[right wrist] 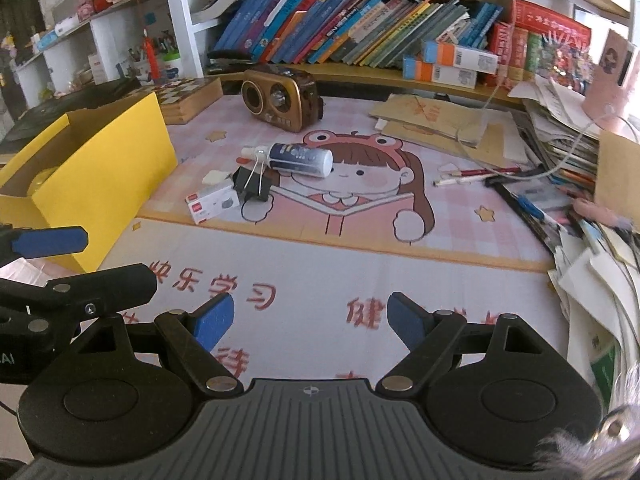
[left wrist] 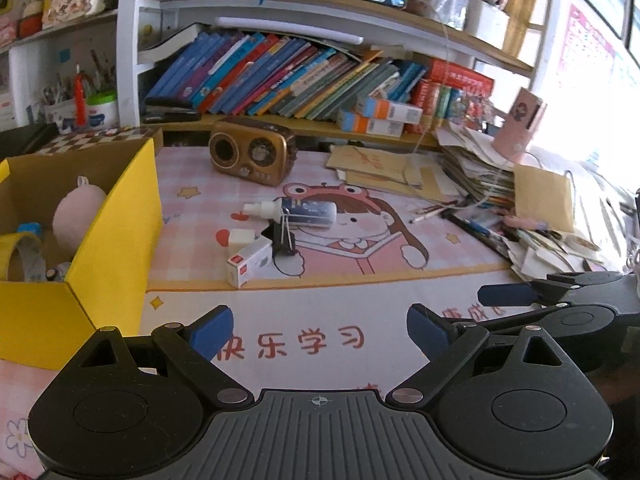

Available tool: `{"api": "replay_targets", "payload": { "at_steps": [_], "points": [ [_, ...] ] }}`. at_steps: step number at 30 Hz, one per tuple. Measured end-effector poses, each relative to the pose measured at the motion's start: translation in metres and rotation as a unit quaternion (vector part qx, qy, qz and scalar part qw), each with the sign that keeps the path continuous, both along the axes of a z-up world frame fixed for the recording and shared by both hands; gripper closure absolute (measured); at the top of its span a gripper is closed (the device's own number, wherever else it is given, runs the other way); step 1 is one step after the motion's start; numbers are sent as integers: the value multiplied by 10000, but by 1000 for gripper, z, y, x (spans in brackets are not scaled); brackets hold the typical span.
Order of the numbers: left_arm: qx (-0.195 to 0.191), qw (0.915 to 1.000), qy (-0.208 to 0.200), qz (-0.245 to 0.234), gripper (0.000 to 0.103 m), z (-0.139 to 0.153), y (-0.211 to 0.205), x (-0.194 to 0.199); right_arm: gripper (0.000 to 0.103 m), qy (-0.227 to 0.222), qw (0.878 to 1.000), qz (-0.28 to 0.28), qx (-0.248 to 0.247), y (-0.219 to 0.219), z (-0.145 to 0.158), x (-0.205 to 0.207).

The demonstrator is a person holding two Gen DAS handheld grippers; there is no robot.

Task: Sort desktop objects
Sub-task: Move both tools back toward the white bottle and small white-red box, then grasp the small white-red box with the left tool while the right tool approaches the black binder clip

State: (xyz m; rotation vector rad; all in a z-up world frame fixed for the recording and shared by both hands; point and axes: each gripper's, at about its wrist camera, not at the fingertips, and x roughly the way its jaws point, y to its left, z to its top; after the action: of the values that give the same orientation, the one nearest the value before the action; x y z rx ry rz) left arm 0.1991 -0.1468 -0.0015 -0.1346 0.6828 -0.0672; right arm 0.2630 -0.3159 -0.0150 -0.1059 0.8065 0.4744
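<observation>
On the cartoon desk mat lie a white spray bottle (left wrist: pixel 296 213) (right wrist: pixel 298 159), a black binder clip (left wrist: pixel 283 240) (right wrist: pixel 252 185), a small white box with a red label (left wrist: pixel 250 262) (right wrist: pixel 213 202) and a white eraser (left wrist: pixel 242 237) (right wrist: pixel 216 177), all close together. The yellow cardboard box (left wrist: pixel 116 236) (right wrist: pixel 104 176) stands at the left and holds a pink plush, a tape roll and small items. My left gripper (left wrist: pixel 320 334) is open and empty above the mat's near edge. My right gripper (right wrist: pixel 310 322) is open and empty beside it, well short of the objects.
A brown retro radio (left wrist: pixel 252 150) (right wrist: pixel 282 98) stands behind the objects. Brown envelopes (left wrist: pixel 384 168), pencils (right wrist: pixel 476 174) and a tall heap of papers (right wrist: pixel 576 148) crowd the right side. A chessboard box (right wrist: pixel 188 96) sits behind the yellow box. Bookshelves line the back.
</observation>
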Motion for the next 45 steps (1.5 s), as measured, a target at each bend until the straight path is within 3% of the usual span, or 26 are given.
{"api": "replay_targets", "payload": {
  "at_steps": [10,21,27,29,34,39,45],
  "points": [
    [-10,9986,132,503,7,-6,-5,28,20,91,9994,189,258,-11,-7,44],
    [135,9975,202,661,7,-16,-8,58,20,138,9990,321,272,-13,-16,79],
    [398,9962,282,722,10,-28,-4,78,20,109,9986,479,219,-3,-22,101],
    [497,9956,314,725,13,-33,-3,84,20,83,9982,546,229,2,-23,110],
    [751,9925,289,925,36,-42,3,97,22,97,9976,631,279,14,-25,129],
    [808,9910,382,997,43,-54,9,110,22,161,9967,644,465,22,-23,138],
    [912,9906,499,893,43,-67,11,128,22,193,9954,784,520,32,-22,141]
  ]
}}
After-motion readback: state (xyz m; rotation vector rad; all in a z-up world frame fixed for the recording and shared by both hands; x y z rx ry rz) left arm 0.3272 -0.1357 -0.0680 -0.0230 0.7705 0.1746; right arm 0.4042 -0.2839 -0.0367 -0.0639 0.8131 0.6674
